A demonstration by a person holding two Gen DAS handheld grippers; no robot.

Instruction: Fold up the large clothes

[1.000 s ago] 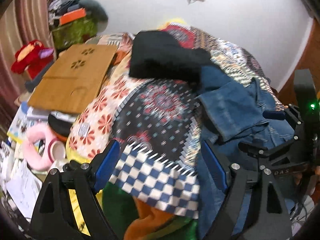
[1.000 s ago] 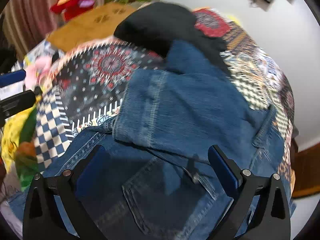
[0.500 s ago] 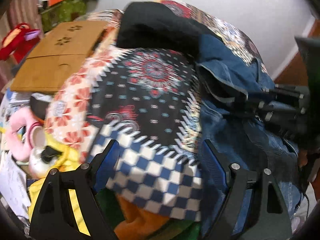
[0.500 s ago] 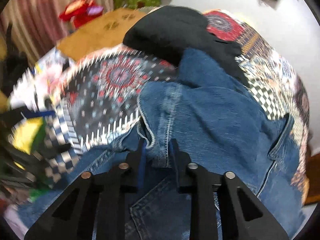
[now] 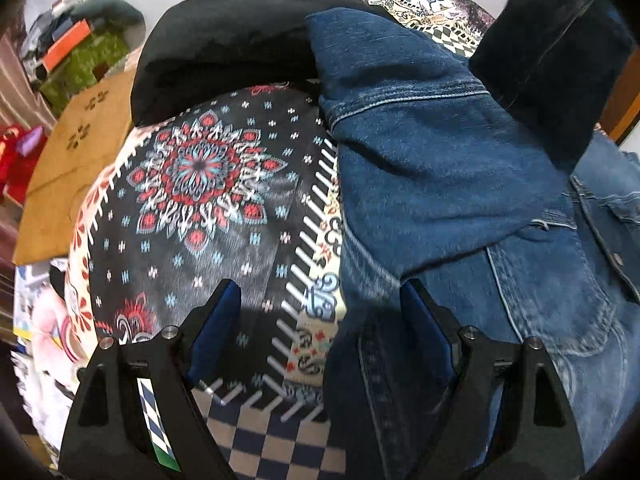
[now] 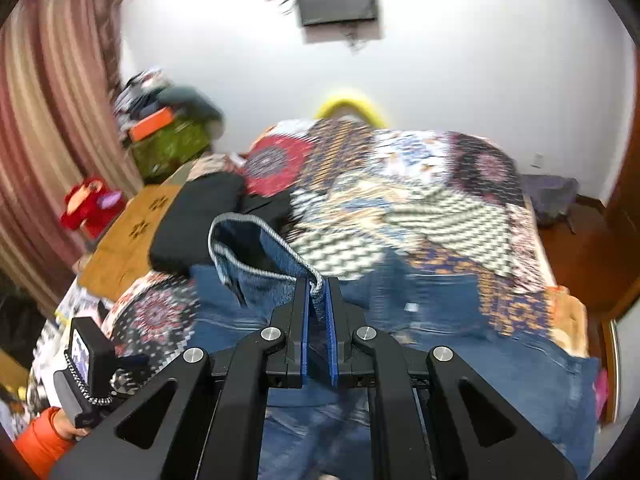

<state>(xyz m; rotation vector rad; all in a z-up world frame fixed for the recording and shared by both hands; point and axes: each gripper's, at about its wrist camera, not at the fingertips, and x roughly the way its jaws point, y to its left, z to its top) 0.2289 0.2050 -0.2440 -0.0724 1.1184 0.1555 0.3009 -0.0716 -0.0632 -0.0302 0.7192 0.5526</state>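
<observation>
A blue denim jacket lies spread on the patchwork quilt, partly over a black garment. My left gripper hangs open just above the jacket's left edge, one finger over the quilt and one over denim, gripping nothing. My right gripper has its jaws closing tight, blue pads pinching the light-stitched hem of a sleeve cuff. The cuff is lifted clear of the rest of the denim jacket. In the left wrist view the right tool is only a dark blur at top right.
A wooden lap board lies at the bed's left edge, beside a red plush toy and a green box under clutter. Striped curtains hang on the left. A hand in an orange sleeve shows low left. The black garment lies behind the cuff.
My right gripper went from wide open over the jacket to shut on the cuff, then rose and tipped up, lifting it. My left gripper, still open, moved down and right to the jacket's edge.
</observation>
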